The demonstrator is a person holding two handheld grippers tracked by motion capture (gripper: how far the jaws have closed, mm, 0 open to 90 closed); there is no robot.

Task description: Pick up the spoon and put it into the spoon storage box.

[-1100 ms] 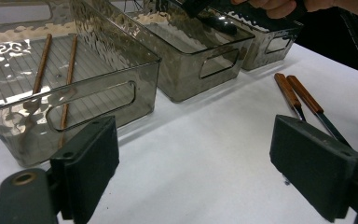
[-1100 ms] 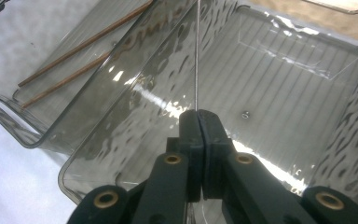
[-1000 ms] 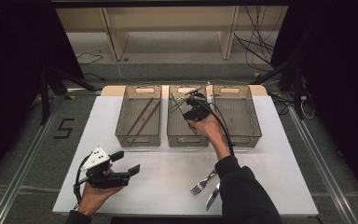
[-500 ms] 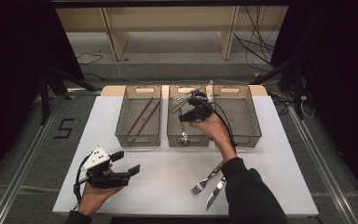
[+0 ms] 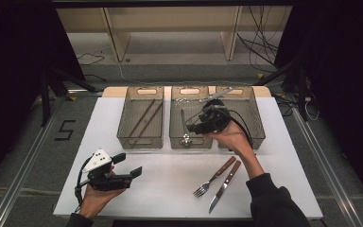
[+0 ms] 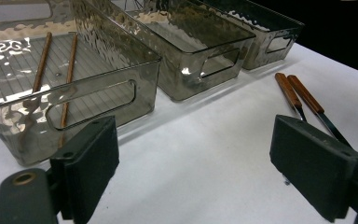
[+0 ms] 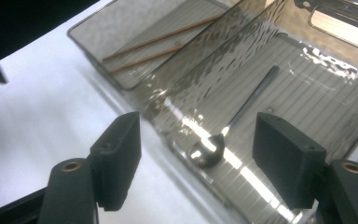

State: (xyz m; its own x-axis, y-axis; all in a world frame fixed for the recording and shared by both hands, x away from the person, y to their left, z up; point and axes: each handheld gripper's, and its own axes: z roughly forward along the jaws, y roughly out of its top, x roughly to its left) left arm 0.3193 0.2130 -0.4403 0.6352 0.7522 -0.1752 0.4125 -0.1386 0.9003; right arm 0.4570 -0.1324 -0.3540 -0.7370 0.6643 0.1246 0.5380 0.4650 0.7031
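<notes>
Three clear bins stand in a row at the back of the white table (image 5: 170, 189). In the left bin (image 5: 140, 142) lie two wooden chopsticks (image 5: 144, 118) (image 6: 42, 60) (image 7: 158, 46). A metal spoon (image 5: 183, 125) (image 7: 242, 109) lies in the middle bin (image 5: 189, 90) (image 7: 223, 60). Over that bin's front end hovers my right gripper (image 5: 193, 127) (image 7: 200, 140). Its jaws have just been opening and stand open, with the spoon free on the bin floor beneath. My left gripper (image 5: 128, 165) (image 6: 196, 149) rests open and empty at the front left.
A wood-handled fork (image 5: 212, 177) (image 6: 286, 88) and knife (image 5: 224, 185) (image 6: 307, 98) lie side by side on the table at the front right. The right bin (image 5: 253, 109) stands beside my right hand. A cable trails from each gripper.
My right gripper has drawn back from the far end of the middle bin toward its front and risen. Its jaws went from shut to open, and the spoon now lies in the bin. The left gripper stayed put.
</notes>
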